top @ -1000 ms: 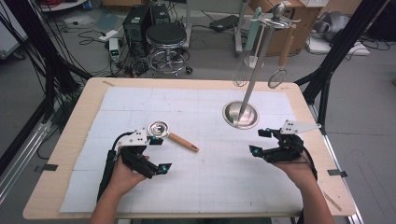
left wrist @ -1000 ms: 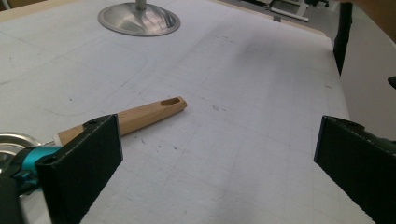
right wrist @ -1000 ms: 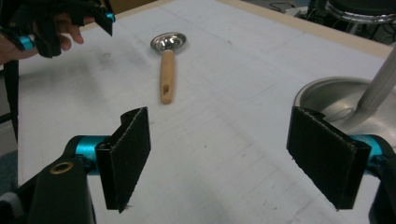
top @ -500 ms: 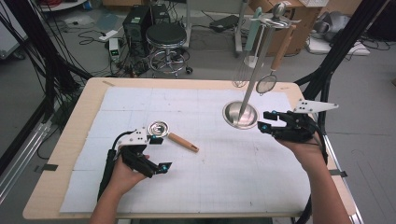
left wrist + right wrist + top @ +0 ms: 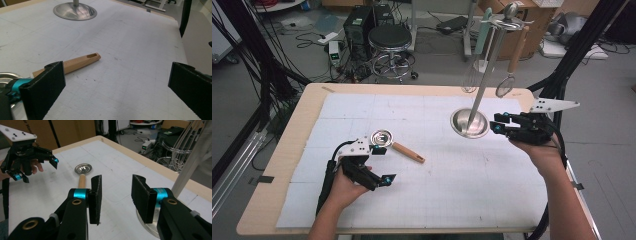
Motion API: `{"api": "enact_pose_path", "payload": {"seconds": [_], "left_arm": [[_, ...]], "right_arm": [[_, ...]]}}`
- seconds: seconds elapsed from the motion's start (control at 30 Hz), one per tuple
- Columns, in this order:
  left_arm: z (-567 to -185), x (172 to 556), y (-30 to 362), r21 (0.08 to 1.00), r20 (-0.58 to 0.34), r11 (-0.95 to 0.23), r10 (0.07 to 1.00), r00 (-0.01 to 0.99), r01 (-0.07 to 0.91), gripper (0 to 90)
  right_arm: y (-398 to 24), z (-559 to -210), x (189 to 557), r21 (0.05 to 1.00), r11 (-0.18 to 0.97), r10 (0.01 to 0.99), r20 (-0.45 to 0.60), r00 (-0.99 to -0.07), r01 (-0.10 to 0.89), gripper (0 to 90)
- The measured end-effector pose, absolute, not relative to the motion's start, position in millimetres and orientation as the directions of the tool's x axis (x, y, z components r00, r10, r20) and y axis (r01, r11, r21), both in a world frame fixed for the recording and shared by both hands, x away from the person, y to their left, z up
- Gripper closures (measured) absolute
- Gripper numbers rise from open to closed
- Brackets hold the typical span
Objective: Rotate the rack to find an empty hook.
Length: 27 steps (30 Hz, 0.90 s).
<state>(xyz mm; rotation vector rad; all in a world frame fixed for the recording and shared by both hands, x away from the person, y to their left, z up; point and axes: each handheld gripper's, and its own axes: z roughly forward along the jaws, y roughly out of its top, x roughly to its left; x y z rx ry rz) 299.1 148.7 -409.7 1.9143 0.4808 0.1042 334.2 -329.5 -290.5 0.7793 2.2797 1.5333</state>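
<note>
Pale wood edges the table [image 5: 277, 165], and a white gridded mat [image 5: 462, 175] covers most of its top. Toward the far right of the mat stands a steel utensil stand [image 5: 469, 123]: a round dished base with a slim pole rising from it, and at the pole's top hang a whisk with a pale green handle [image 5: 477, 55] and a small strainer with a wooden handle [image 5: 508, 75].

The left hand-held gripper [image 5: 377, 165] sits low at the near left of the mat in the person's left hand, its 2 jaws spread wide with nothing between them. In the left gripper view the bare mat shows between the 2 black pads.

The right hand-held gripper [image 5: 497, 122] is held up off the mat at the right side, pointing toward the stand's base and just beside it. Its jaws have just been closing; they stand partly apart, with a clear gap and nothing between them.

A small steel spoon with a wooden handle [image 5: 394, 144] lies flat on the mat, its round bowl just beside the left hand-held gripper and its handle pointing away to the right, toward the mat's middle. In the left gripper view the handle's end shows a slot.
</note>
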Motion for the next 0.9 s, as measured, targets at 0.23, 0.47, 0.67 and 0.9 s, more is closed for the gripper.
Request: {"api": "enact_pose_path", "payload": {"seconds": [0.23, 0.47, 0.67, 0.9], "left_arm": [[-409.8, 299.4, 149.1, 0.907, -0.153, -0.314, 0.379, 0.913, 0.282, 1.6], [-410.1, 299.7, 149.3, 0.906, -0.153, -0.316, 0.380, 0.912, 0.283, 1.6], [-410.4, 300.0, 149.6, 0.904, -0.151, -0.320, 0.379, 0.913, 0.282, 1.6], [-410.8, 300.2, 149.8, 0.905, -0.152, -0.317, 0.382, 0.912, 0.284, 1.6]], "right_arm": [[-332.6, -271.9, 343.8, 0.911, 0.310, 0.588, 0.041, -0.808, 0.271, 68.1], [-332.2, -250.0, 355.1, 0.908, 0.332, 0.609, 0.000, -0.793, 0.255, 72.6], [-336.7, -229.8, 361.5, 0.912, 0.328, 0.623, -0.012, -0.783, 0.247, 78.1], [-343.9, -209.7, 367.2, 0.916, 0.320, 0.644, -0.024, -0.764, 0.241, 85.1]]}}
